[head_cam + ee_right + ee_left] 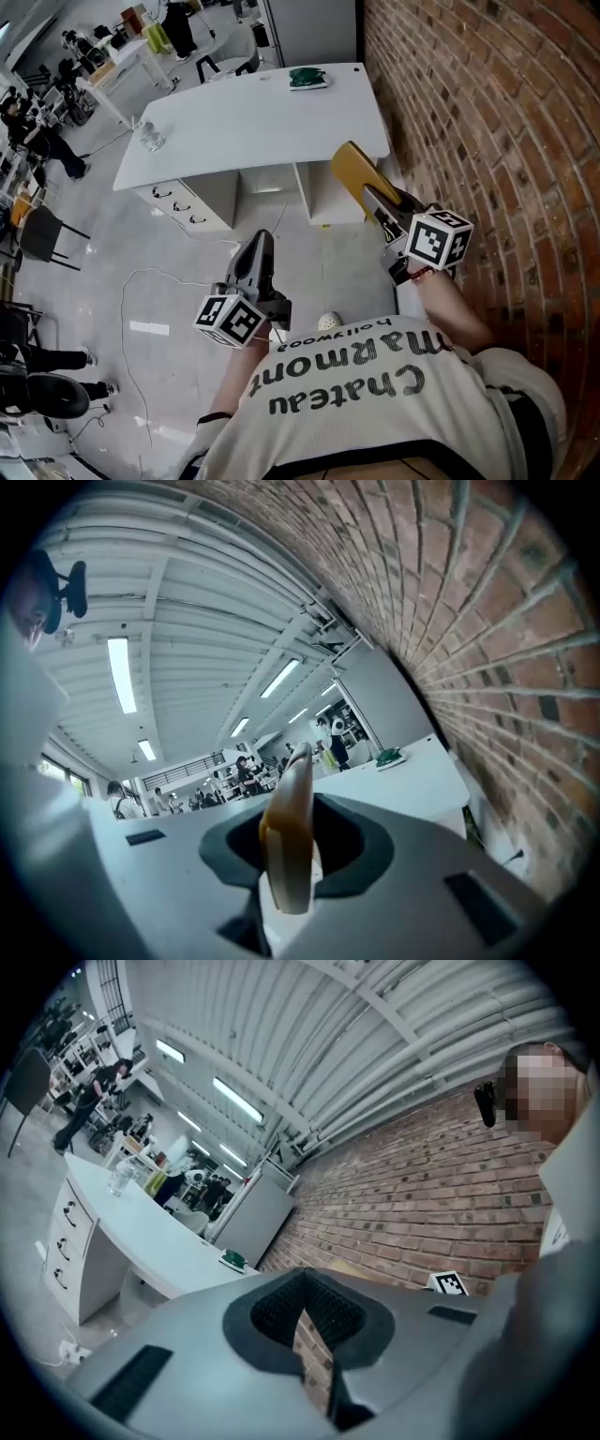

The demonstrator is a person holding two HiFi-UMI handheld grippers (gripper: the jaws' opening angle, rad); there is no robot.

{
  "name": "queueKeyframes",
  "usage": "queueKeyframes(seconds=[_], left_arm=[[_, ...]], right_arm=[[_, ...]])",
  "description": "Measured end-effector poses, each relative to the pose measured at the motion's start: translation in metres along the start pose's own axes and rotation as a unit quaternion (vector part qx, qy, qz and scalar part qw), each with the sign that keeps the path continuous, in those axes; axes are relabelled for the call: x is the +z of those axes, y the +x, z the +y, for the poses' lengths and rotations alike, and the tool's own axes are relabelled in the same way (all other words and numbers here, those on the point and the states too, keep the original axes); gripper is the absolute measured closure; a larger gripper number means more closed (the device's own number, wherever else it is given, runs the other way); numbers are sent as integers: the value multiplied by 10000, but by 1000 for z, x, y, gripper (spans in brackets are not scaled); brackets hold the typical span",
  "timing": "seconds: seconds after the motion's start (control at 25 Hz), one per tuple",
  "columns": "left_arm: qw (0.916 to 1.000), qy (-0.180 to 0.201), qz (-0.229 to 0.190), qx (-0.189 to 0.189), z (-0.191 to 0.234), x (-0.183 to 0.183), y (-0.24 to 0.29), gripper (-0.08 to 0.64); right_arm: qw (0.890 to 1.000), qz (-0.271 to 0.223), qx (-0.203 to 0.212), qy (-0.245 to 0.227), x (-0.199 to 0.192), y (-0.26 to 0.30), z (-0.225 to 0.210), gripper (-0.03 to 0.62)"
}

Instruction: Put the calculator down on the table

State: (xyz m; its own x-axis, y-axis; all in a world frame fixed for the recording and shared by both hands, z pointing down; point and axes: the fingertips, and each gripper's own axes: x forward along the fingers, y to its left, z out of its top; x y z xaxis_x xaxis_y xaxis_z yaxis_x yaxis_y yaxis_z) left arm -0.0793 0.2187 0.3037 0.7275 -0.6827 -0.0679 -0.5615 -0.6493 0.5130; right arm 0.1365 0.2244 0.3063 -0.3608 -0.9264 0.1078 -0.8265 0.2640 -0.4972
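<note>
Head view looks steeply down on the white table (253, 122); both gripper views face it level, from afar.

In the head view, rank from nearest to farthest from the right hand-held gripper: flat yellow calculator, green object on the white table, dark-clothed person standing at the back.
1. Flat yellow calculator: held in the right hand-held gripper.
2. Green object: white table's far edge.
3. Dark-clothed person: beyond the table.
</note>
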Motion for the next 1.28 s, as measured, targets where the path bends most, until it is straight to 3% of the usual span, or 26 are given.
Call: queueKeyframes(seconds=[0.36, 0.56, 0.8, 1.28], left_arm=[[9994, 233, 237, -29, 69, 38, 46, 558], [9999, 28, 95, -60, 79, 39, 52, 557], [9994, -139, 326, -43, 92, 21, 56, 557], [9984, 11, -104, 556, 165, 71, 98, 558]], right_arm=[[9995, -257, -148, -77, 20, 73, -3, 502], [9995, -2, -286, -94, 8, 85, -8, 502], [9989, 348, -300, 48, -8, 109, -23, 503], [9987, 471, 152, 82, 21, 228, -45, 503]])
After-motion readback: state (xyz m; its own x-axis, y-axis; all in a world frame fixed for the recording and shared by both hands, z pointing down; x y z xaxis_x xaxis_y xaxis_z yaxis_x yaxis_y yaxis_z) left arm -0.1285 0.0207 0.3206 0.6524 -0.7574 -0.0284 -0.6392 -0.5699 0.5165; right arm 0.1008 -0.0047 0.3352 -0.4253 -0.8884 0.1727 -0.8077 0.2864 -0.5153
